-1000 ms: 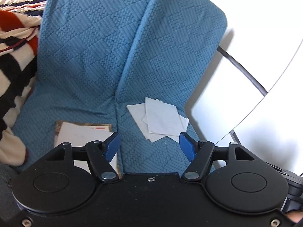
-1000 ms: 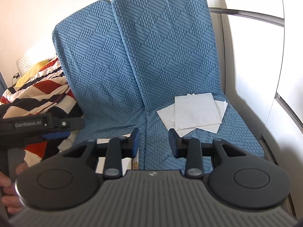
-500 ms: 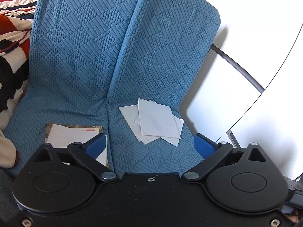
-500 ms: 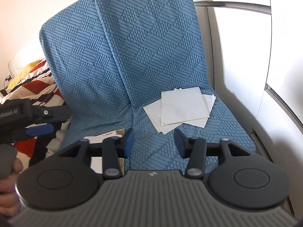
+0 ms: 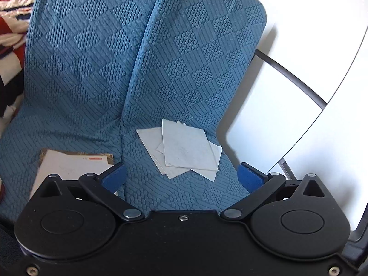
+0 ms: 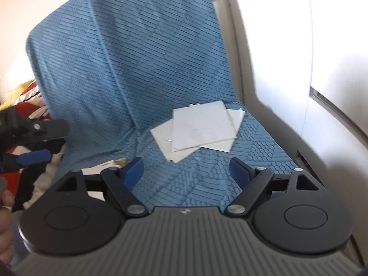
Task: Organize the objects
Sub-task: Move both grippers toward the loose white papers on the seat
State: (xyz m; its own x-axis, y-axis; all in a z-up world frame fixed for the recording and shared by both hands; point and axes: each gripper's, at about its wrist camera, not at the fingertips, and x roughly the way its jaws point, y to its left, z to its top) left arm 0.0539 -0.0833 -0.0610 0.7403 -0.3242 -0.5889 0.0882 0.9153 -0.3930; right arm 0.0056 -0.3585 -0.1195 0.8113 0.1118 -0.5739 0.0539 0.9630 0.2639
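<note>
Both my left gripper point(image 5: 181, 179) and right gripper point(image 6: 185, 169) hold jaws spread, empty, facing the loose papers point(image 5: 184, 149) at 12 o'clock for collection.

The left wrist view looks forward and down along its own fingers point(image 5: 113, 179) from above the front edge of a blue quilted seat point(image 5: 191, 73), facing the backrest. A loose pile of white paper sheets point(image 5: 186, 149) lies near, just beyond the spread fingers, with a flat booklet point(image 5: 71, 165) at lower left. The right wrist view faces the same backrest from a little further right, somewhat blurred, with the white wall panel point(image 6: 287, 57) filling its right side. Both views share the seat, the paper sheets point(image 6: 200, 128) and a corner of the booklet point(image 6: 112, 163). The left gripper point(image 6: 34, 142) shows at the right view's left edge.
</note>
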